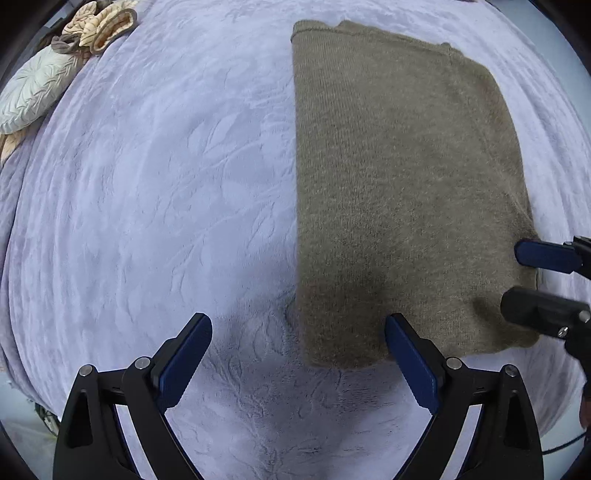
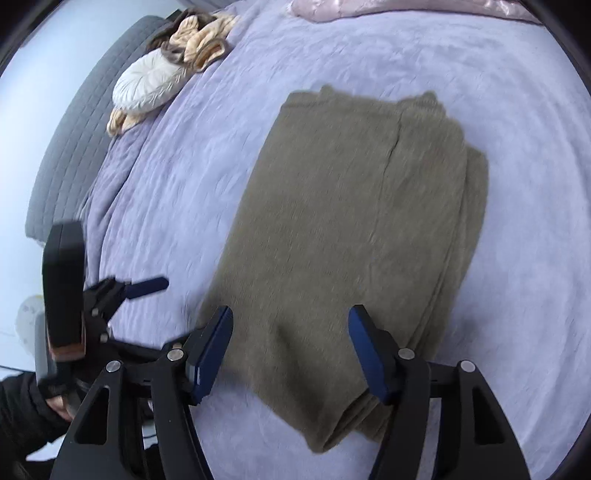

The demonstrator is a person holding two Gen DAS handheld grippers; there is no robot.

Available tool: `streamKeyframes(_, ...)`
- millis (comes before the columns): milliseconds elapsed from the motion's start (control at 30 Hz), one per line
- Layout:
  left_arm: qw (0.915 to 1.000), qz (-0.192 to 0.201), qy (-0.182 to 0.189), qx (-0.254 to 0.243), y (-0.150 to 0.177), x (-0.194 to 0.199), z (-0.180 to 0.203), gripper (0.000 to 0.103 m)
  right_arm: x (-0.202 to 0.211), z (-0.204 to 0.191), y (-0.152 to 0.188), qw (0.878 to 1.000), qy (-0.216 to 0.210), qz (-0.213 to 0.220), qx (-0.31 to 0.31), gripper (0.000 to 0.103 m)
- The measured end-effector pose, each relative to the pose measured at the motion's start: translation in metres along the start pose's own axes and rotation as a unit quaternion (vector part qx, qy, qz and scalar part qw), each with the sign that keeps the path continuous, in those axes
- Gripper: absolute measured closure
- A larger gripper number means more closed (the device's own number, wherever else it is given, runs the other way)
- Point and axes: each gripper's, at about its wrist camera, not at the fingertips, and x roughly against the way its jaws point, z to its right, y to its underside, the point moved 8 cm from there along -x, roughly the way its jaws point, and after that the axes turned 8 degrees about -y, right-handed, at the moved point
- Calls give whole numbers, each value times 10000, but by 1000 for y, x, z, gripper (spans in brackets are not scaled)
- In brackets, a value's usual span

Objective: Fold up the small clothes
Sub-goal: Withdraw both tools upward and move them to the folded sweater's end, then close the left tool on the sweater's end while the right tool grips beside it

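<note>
An olive-brown knitted garment (image 1: 399, 192) lies folded into a long rectangle on the lavender bedspread (image 1: 166, 177); it also shows in the right wrist view (image 2: 332, 240), with layered edges along its right side. My left gripper (image 1: 298, 350) is open and empty, just above the bed at the garment's near left corner. My right gripper (image 2: 290, 350) is open and empty over the garment's near end. The right gripper's fingers (image 1: 546, 254) show at the right edge of the left wrist view. The left gripper (image 2: 147, 286) shows at the left of the right wrist view.
A white leaf-embossed cushion (image 2: 147, 85) and a pile of tan and brown clothes (image 2: 195, 37) lie at the bed's far left corner. A grey padded headboard (image 2: 74, 129) runs along the left. A pink quilt (image 2: 369, 7) lies at the far edge.
</note>
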Motion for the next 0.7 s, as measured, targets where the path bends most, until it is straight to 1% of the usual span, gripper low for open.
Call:
streamKeyframes(33, 10000, -4, -16, -59, 2, 1, 2, 7, -7, 1, 13, 9999, 78, -131, 25, 35)
streamKeyframes(67, 9999, 6, -75, -103, 3, 4, 5, 7, -12, 6, 24, 9995, 260, -194, 60, 35)
streamKeyframes(100, 9998, 20, -157, -126, 3, 8, 7, 8, -15, 12, 29, 9989, 462, -68, 36, 35)
streamKeyframes(133, 9996, 45, -232, -144, 5, 14, 7, 8, -14, 17, 36, 9986, 526, -31, 7, 35)
streamKeyframes(167, 9994, 98, -299, -160, 7, 23, 7, 8, -10, 21, 41, 9985, 534, 5, -156, 35)
streamKeyframes(200, 9993, 145, -305, -171, 9, 31, 7, 8, -2, 23, 45, 9980, 522, 99, -334, 35)
streamKeyframes(233, 9994, 173, -259, -181, 11, 38, 7, 8, 5, 26, 47, 9969, 606, 150, -472, 34)
streamKeyframes(267, 9995, 192, -183, -191, 14, 47, 7, 8, 16, 30, 53, 9945, 824, 219, -603, 34)
streamKeyframes(300, 9995, 217, -134, -205, 15, 55, 7, 8, 24, 31, 57, 9934, 897, 298, -655, 34)
streamKeyframes(400, 9985, 412, -169, -311, 21, 77, 6, 8, 56, 33, 74, 9893, 948, 683, -870, 32)
streamKeyframes(500, 9969, 629, -185, -445, 25, 92, 11, 8, 78, 41, 87, 9823, 1031, 940, -1253, 32)
streamKeyframes(600, 9961, 713, -79, -514, 12, 91, 7, 8, 93, 50, 93, 9738, 1037, 1221, -1614, 32)
streamKeyframes(700, 9955, 784, 129, -513, -5, 82, -1, 8, 108, 52, 83, 9643, 1196, 1743, -1597, 32)
